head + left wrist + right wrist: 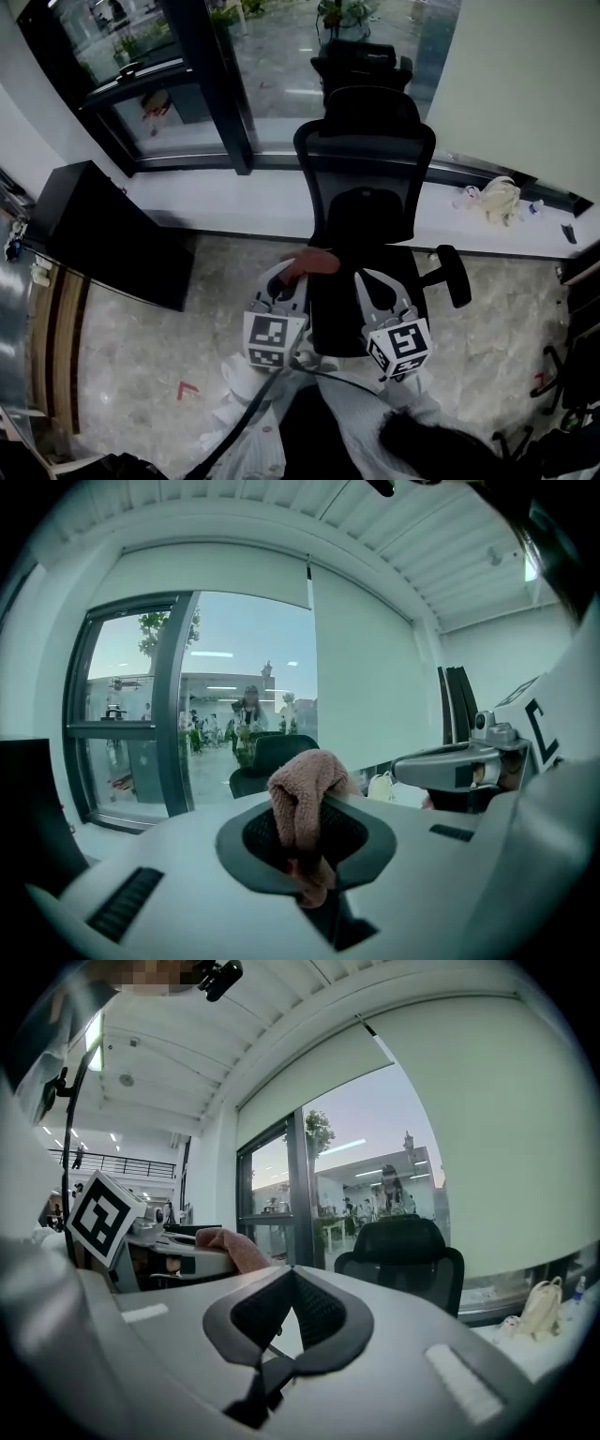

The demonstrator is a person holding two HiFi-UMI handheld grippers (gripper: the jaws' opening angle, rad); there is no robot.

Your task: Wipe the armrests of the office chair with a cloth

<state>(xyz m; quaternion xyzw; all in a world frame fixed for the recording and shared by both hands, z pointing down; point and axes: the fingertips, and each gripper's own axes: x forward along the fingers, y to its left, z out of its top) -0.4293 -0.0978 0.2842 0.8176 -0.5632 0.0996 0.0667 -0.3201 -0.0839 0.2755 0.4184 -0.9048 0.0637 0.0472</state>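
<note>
**A:** The cloth [309, 263] is what we're watching: a pinkish-brown bundle hanging out of the left gripper [292, 277]. In the left gripper view the jaws are clamping hard on a fold of it, and the rest is flopping over the top.

**B:** And it's sitting right at the near side of the office chair [366, 206], at the seat's left edge in the head view. I'm not seeing an armrest there, though. If there is one, the cloth and gripper are covering it, so I can't tell whether anything is touching.

**A:** The far armrest [457, 274] is sticking out in plain sight on the other side, well apart from the cloth.

**B:** The right gripper [370, 281] is hovering over the seat, and its own view is showing the jaws closed together with nothing between them.

**A:** So I'm reading this as the very start: the cloth is gripped and brought to the chair, but the wiping itself is looking mostly or wholly undone.

**B:** Agreed. Both armrests seem left to do, and the far one certainly is.
</note>
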